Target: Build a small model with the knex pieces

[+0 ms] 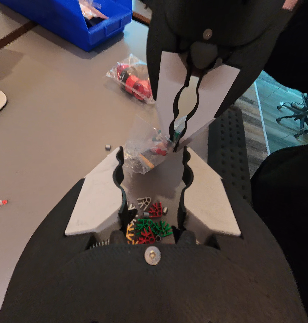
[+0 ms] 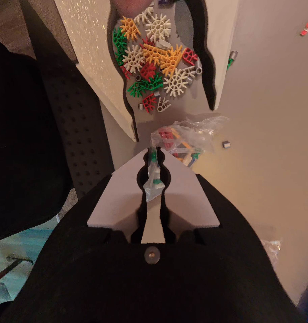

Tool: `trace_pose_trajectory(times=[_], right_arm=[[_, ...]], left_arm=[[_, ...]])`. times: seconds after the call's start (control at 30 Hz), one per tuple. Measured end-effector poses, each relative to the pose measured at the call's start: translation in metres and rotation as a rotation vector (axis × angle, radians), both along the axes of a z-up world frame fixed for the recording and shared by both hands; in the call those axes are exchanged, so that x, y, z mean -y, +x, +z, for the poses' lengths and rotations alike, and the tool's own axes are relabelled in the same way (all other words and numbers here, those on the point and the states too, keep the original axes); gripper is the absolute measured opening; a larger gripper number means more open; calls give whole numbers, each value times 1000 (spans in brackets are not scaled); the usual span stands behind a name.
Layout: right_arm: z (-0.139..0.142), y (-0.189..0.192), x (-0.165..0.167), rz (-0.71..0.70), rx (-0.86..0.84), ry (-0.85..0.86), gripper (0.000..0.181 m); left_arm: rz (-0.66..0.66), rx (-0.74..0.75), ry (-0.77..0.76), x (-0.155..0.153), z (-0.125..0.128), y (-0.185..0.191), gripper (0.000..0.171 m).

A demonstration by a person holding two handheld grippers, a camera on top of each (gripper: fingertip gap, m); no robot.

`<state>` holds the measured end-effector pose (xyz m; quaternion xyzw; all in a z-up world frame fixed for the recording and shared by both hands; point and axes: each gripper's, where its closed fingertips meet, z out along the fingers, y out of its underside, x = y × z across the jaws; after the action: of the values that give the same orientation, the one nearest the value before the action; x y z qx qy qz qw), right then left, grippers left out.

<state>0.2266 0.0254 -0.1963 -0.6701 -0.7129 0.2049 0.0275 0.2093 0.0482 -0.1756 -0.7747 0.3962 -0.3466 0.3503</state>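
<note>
- Right gripper (image 2: 154,151): closed on one end of a clear plastic bag (image 2: 186,139); green and white pieces show pinched between its jaws. The rest of the bag rests on the desk (image 2: 263,122) just ahead.
- Left gripper (image 1: 152,152): jaws spread wide, holding nothing, hovering over the loose pile with the bag just beyond its tips.
- Bag contents: some red, yellow, green and white pieces remain inside; by the look of it, partly emptied.
- Loose pile of connectors (image 2: 155,57): white, yellow, green, red snowflake-shaped pieces and small grey sleeves, lying out of the bag on the desk.
- Stray grey sleeve (image 2: 226,144): alone, near the bag.
- Second bag with red parts (image 1: 134,80): unopened as far as I can tell, farther off.
- Blue bin (image 1: 90,22): at the far edge, holding packets.
</note>
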Motion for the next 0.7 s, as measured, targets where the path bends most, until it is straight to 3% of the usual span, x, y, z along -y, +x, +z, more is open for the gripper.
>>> trace_pose_trajectory(times=[0.03,0.1,0.2,0.23,0.3,0.4,0.5,0.7], right_arm=[[-4,-5,2,8,-5,-14,4],[-12,-14,7,-4,-16,-65,4],[-22,-22,17,-22,-50,-153,4],[-20,-22,22,-32,-74,-207,9],[-10,-20,22,-80,-151,-265,39],[2,-7,-4,-218,-253,-269,40],[-23,21,-39,-366,-210,-172,32],[-64,24,-39,-453,-153,-161,36]], left_arm=[[-2,-25,-1,3,-8,-2,58],[-39,-2,-32,15,-16,-1,27],[-45,5,-49,28,-26,-6,15],[-29,-5,-47,29,-29,-10,10],[-13,-20,-52,33,-35,-18,3],[-4,-24,-54,38,-39,-24,2],[-15,-69,-50,45,-47,-30,6],[-2,-100,-52,49,-55,-37,14]])
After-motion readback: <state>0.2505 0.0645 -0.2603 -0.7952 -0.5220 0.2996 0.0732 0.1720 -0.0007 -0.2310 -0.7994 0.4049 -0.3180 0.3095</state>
